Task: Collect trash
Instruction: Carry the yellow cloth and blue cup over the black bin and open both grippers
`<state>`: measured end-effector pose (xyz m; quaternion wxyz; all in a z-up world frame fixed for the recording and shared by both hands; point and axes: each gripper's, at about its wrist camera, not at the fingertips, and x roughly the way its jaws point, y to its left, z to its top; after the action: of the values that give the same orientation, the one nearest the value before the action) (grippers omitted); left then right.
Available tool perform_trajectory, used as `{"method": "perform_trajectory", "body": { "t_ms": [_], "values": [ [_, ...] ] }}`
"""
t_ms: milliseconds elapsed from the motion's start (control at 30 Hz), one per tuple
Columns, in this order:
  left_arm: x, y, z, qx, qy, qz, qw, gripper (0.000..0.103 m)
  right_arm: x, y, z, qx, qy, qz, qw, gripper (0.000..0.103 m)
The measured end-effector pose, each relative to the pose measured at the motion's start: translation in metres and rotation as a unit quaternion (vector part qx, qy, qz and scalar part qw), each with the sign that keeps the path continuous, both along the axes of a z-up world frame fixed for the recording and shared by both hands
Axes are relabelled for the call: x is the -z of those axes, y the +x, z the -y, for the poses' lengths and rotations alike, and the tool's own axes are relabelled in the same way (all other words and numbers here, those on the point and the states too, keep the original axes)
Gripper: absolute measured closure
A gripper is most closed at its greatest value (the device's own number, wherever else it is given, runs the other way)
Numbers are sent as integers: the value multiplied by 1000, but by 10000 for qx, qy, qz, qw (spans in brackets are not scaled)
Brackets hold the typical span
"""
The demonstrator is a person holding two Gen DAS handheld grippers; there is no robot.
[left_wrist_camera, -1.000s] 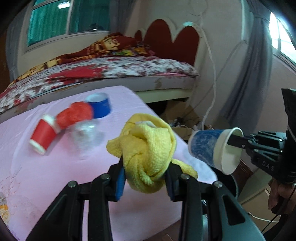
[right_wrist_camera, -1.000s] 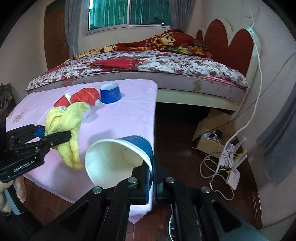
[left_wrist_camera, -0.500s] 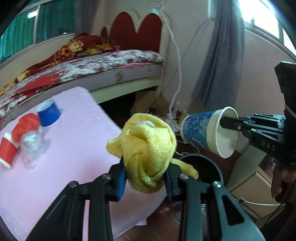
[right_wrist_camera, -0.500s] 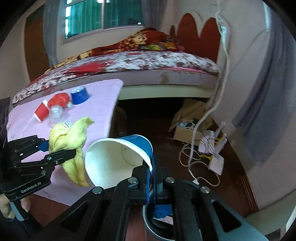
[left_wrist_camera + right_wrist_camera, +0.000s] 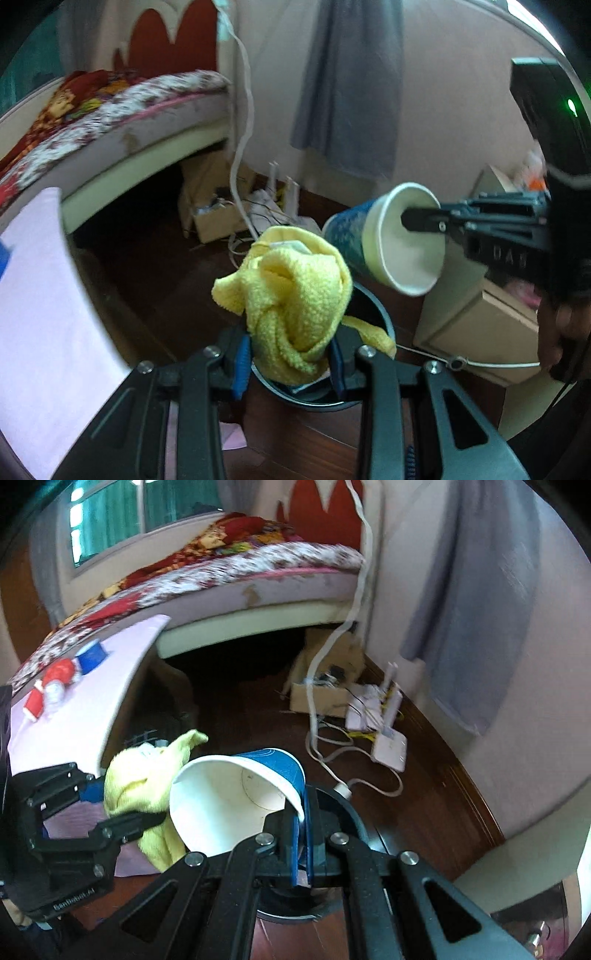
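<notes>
Crumpled yellow terry cloth (image 5: 295,306) clamped in left gripper (image 5: 290,360) at lower centre, above dark round bin (image 5: 373,314), blue paper cup (image 5: 240,797) pinched by its rim in right gripper (image 5: 304,843), beside the cloth

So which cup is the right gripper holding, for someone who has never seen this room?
Start at the dark round bin on the wooden floor. The paper cup hangs tipped above it, its rim pinched in the right gripper. It is blue outside and white inside, unlike the yellow cloth beside it.
</notes>
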<state>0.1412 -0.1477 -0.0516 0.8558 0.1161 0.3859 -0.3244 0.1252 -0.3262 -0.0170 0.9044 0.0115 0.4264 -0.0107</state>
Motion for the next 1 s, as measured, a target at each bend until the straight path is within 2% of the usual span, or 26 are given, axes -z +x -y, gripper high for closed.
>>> {"method": "perform_trajectory", "body": {
  "t_ms": [267,600,667,733,800,833,867,1000],
  "values": [
    [39,10,32,211,283,-490,9982,67,49,-5,44,262,291,-482,9981,100],
    [81,24,45,109,506,-1180,9917,66,104,14,48,137,571,-1097,9922,100],
    [89,26,47,125,572,-1319,9895,55,112,18,49,126,634,-1198,9907,100],
    [96,29,47,-2,753,-1371,9877,22,119,23,52,263,460,-1327,9897,97],
    [97,31,44,-210,818,-1280,9882,9,124,22,60,546,269,-1463,9874,53],
    [97,32,42,-244,791,-1301,9880,7,124,22,65,657,250,-1448,9870,10],
    [95,33,41,-311,797,-1289,9880,6,122,20,69,748,242,-1405,9869,2],
    [91,35,36,-454,821,-1119,9893,2,120,16,83,1058,137,-1464,9835,1]
  ]
}}
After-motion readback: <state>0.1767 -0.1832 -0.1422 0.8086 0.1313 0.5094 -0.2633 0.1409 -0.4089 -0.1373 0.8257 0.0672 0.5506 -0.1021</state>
